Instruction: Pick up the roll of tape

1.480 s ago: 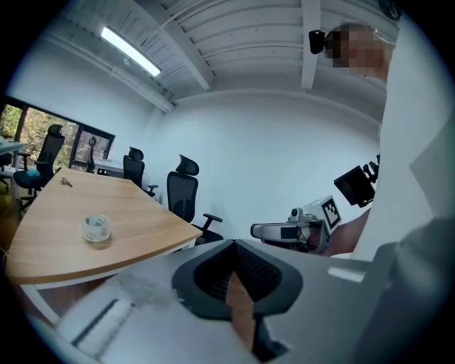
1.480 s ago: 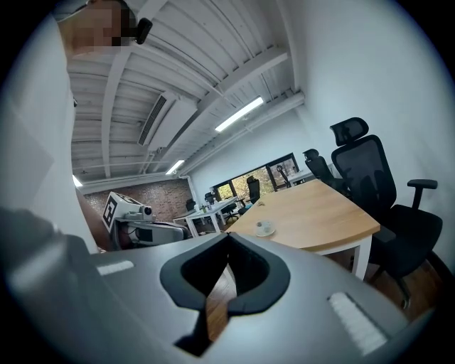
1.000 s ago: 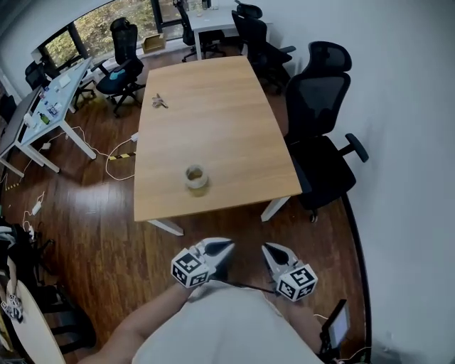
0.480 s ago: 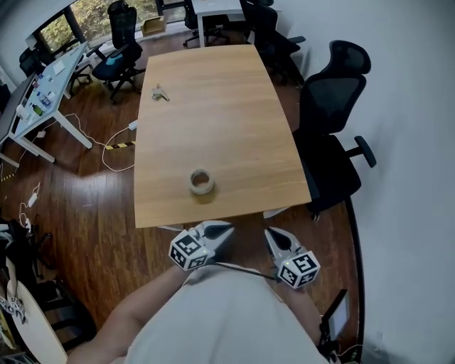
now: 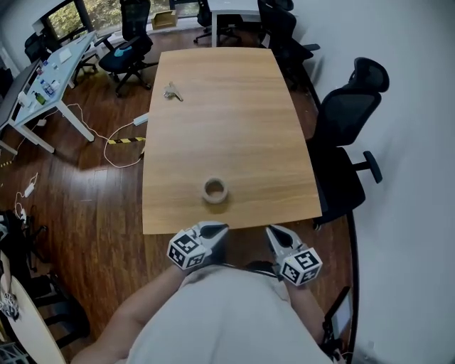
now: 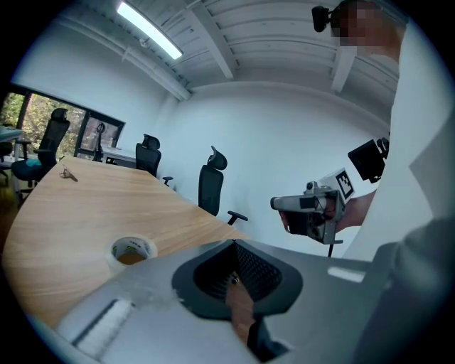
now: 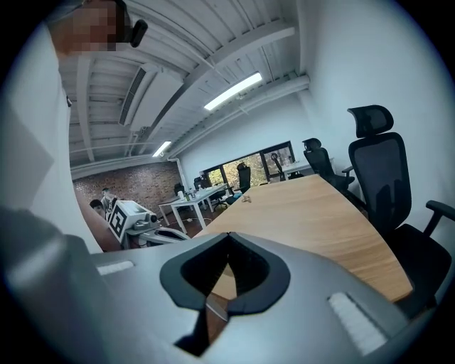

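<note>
Probably light and stiff, the beige tape roll on the wooden worktop suits a wall pinch; left gripper and right gripper fingers are pressed together, empty.

1. Setting: I log this as an open-plan office with a meeting area.
2. Long wood-topped bench in the middle of the room.
3. Black mesh-back swivel chairs along its right side and at its far end.
4. White desks at left with small clutter, and more swivel chairs beside them.
5. Windows on the far wall, greenery outside.
6. Dark wood floor with loose cables.
7. I note strip lights on a white beamed ceiling and a brick wall.
</note>
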`<state>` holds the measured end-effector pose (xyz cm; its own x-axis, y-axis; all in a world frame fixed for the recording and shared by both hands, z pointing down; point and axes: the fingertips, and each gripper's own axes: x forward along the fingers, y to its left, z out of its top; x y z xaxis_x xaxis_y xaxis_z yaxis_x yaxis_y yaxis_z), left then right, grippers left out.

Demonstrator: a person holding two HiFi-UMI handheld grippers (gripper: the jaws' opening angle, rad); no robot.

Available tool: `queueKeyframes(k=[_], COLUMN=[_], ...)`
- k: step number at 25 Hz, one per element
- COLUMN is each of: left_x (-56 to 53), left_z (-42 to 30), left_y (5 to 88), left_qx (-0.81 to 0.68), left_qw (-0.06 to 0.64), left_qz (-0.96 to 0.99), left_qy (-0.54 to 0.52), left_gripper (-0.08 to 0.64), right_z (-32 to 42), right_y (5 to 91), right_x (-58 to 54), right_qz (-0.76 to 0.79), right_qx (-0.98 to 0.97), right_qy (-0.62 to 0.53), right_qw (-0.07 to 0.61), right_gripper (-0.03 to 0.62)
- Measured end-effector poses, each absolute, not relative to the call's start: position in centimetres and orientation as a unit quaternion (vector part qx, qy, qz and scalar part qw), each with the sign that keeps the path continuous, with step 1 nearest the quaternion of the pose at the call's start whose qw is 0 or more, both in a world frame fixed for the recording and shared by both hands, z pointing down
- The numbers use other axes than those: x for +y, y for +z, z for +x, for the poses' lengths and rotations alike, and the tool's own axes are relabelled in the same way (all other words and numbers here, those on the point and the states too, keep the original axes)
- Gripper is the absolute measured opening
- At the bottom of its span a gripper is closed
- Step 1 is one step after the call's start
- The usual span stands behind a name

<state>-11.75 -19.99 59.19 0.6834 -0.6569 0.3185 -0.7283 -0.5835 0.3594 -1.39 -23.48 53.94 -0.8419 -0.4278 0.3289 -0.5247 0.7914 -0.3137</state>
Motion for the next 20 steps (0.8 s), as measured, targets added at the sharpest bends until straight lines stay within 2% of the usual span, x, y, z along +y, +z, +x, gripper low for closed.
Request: queueKeyframes(k=[11,20], left_x=[-21.9,-25.6], left_z=[-14.5,-15.1], left_y=[60.3,61.8], left_qx=[-0.435,-0.460], left_qw=[0.248,0.246], left_qz=[0.863,0.843], left_qy=[0.072,0.133], left_gripper=[0.005,0.005], right_z=[-4.1,-5.0], right_y=[55.7,56.7], right_x=[-26.3,-31.3], right_qz=[0.205,0.165], right_qx=[-0.943,-0.949], right_qy=[0.213,0.214], right_qw=[0.150,0.164], right_gripper=[0.006,0.006])
